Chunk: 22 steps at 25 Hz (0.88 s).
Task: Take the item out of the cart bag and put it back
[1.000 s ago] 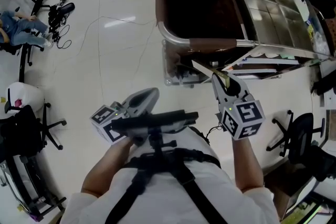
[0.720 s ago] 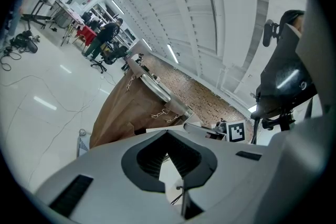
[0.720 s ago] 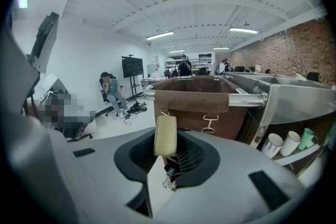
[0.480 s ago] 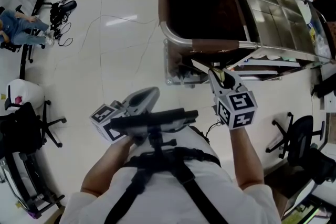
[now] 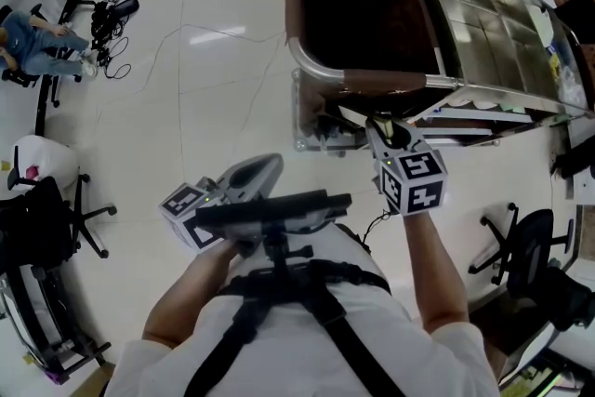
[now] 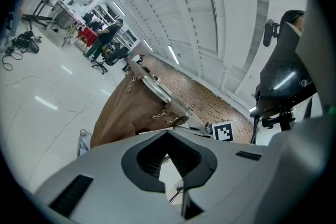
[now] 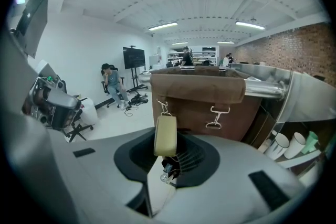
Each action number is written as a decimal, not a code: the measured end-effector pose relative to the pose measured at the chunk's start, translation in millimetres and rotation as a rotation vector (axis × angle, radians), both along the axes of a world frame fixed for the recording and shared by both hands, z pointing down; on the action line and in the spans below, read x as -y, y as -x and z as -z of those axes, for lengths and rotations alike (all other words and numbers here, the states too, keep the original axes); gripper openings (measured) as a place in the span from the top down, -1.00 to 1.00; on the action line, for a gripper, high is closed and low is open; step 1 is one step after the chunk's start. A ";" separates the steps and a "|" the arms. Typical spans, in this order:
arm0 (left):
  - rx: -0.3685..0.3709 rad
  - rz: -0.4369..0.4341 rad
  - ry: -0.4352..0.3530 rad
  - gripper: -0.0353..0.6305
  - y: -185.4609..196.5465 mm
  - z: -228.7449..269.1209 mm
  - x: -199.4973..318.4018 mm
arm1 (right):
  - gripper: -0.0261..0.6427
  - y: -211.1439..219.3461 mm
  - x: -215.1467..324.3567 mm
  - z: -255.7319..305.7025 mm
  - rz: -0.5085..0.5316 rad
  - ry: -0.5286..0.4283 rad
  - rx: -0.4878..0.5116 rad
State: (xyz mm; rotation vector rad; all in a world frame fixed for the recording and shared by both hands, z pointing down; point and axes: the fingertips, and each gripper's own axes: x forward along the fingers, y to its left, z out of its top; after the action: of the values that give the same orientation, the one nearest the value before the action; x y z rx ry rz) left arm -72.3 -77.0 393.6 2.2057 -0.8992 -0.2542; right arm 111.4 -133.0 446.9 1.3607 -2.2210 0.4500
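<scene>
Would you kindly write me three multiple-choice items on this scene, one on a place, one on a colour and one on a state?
1. Where is the small olive item?
A. On the floor
B. Between the jaws of the right gripper
C. On a chair

2. What colour is the cart bag?
A. Brown
B. Blue
C. White

3. How is the cart bag's top?
A. Zipped shut
B. Covered by a lid
C. Open

Answers:
1 B: the right gripper view shows the jaws pinching it.
2 A: its fabric is brown in every view.
3 C: the head view looks straight into its dark inside.
</scene>
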 end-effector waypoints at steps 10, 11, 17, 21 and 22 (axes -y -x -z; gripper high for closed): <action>-0.002 -0.002 0.007 0.89 -0.1 -2.7 -1.6 | 0.70 4.2 6.1 -21.7 0.008 0.043 -0.019; -0.003 -0.001 0.007 0.89 0.2 -2.9 -1.8 | 0.70 4.6 6.7 -23.5 0.008 0.047 -0.021; -0.007 0.002 0.010 0.89 0.7 -2.3 -2.6 | 0.70 6.9 11.6 -32.0 0.012 0.063 -0.035; -0.008 0.001 0.008 0.89 1.3 -2.4 -3.9 | 0.70 10.1 15.6 -39.5 0.017 0.074 -0.051; -0.007 0.001 0.008 0.89 1.3 -2.5 -3.9 | 0.70 10.6 16.7 -41.2 0.017 0.076 -0.053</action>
State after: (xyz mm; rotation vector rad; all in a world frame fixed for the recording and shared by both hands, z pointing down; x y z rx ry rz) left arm -73.6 -73.2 396.2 2.1961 -0.8965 -0.2583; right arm 100.7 -149.8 488.1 1.2986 -2.1490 0.4822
